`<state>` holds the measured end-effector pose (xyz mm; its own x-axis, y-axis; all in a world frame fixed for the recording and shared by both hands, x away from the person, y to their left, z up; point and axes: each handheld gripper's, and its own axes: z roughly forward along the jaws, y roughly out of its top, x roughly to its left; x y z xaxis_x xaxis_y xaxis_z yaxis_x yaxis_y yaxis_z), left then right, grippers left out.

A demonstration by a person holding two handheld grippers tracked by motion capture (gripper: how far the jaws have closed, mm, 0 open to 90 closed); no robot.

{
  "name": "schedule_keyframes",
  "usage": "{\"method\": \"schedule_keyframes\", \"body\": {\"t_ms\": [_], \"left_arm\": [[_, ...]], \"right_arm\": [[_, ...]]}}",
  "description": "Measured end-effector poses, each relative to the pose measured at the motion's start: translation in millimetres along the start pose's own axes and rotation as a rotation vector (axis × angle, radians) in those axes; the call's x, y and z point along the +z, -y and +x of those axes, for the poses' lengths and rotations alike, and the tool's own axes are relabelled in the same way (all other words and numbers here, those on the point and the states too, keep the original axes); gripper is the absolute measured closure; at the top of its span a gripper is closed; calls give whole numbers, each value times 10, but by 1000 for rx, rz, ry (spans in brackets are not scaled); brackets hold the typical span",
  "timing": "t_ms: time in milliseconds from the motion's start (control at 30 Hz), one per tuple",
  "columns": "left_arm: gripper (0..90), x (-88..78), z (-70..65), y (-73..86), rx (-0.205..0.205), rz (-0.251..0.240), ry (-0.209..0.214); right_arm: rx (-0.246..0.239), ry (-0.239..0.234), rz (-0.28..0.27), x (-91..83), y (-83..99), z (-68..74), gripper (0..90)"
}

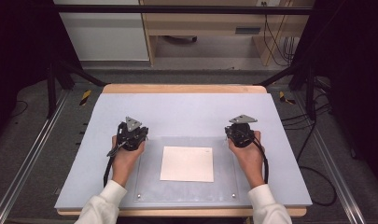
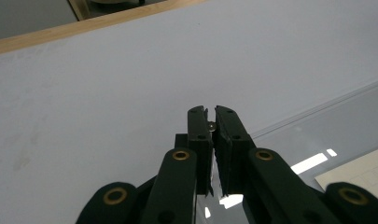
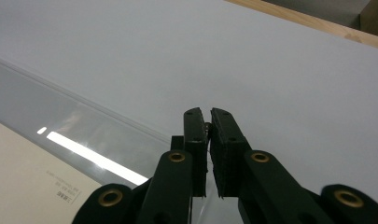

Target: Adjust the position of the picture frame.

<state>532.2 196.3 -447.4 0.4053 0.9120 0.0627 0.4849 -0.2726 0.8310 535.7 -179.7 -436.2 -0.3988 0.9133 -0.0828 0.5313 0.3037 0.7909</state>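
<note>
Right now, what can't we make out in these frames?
- Print on the paper sheet: too small to read in the right gripper view, and the frame edge cuts the sheet off.
- Small metal stud at the left tool: the closed jaws hide most of it.
- Clear plate edges: faint in the high view.

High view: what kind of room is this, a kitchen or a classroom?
Neither, probably a lab or workshop for recording handwork. A table with a grey mat sits inside a black metal frame, cables trail along the floor, and a clear sheet covers a paper.
</note>
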Motion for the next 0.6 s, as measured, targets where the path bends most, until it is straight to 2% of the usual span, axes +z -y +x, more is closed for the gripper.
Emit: {"method": "schedule_keyframes", "body": {"t_ms": [300,400,500,600], "left_arm": [[846,1,0,-7,1,6,1],[844,1,-1,-24,19,22,1],[844,9,10,-66,18,53,10],[848,21,40,-90,17,70,30]], "right_arm": [[11,7,-11,4,-4,10,853],[8,6,2,6,-21,16,855],[-3,10,18,10,-44,12,856],[11,7,40,18,-73,17,857]]}}
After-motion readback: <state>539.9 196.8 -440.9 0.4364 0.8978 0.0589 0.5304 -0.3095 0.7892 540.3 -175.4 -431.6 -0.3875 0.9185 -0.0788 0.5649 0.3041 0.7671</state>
